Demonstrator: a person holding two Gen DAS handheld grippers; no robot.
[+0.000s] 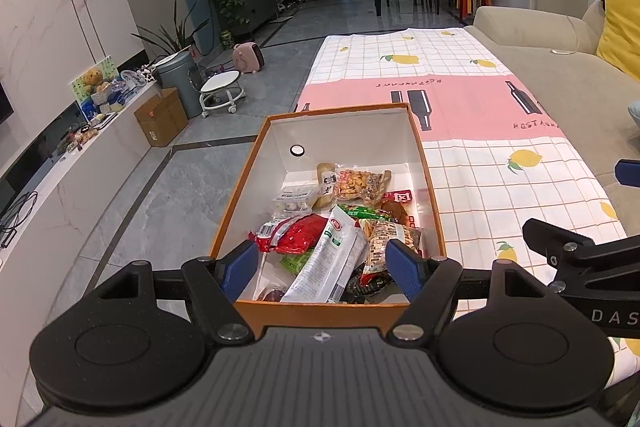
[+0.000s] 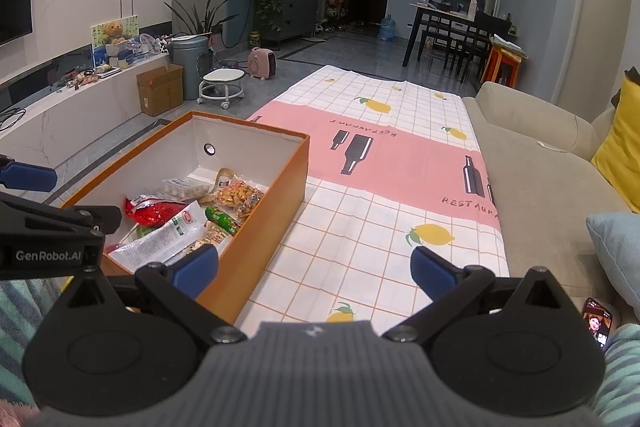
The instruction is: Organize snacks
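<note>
1. Landmark: one orange box (image 1: 320, 315), white inside, open at the top. It stands on the left part of the worktop (image 2: 352, 239), which carries a checked cloth with lemons and a pink band.
2. Left gripper (image 1: 322, 265): it hovers over the near end of the box. Its jaws stand wide apart, with no packet between the blue pads (image 1: 402, 267).
3. Snacks: all visible packets lie inside the box, most toward its near end. Countable items, left to right in the left wrist view: one red packet (image 1: 294, 233), one clear tray of pale round pieces (image 1: 292, 199), one long white packet (image 1: 328, 259), one bag of orange pieces (image 1: 358, 185), one green packet (image 1: 362, 213), one patterned packet (image 1: 390, 241).
4. Right gripper (image 2: 316, 265): it sits right of the box, over the cloth. Its jaws stand wide apart and hold nothing.
5. Hidden or unclear: further packets lie under the white one; their number cannot be told. Packet print is unreadable. The near inner floor of the box is cut off by its front wall.
6. Edges and room: the box's left wall runs along the worktop's left edge, above the floor. Right of the box the cloth is bare up to the sofa (image 2: 540, 187). The far third of the box floor is bare.
</note>
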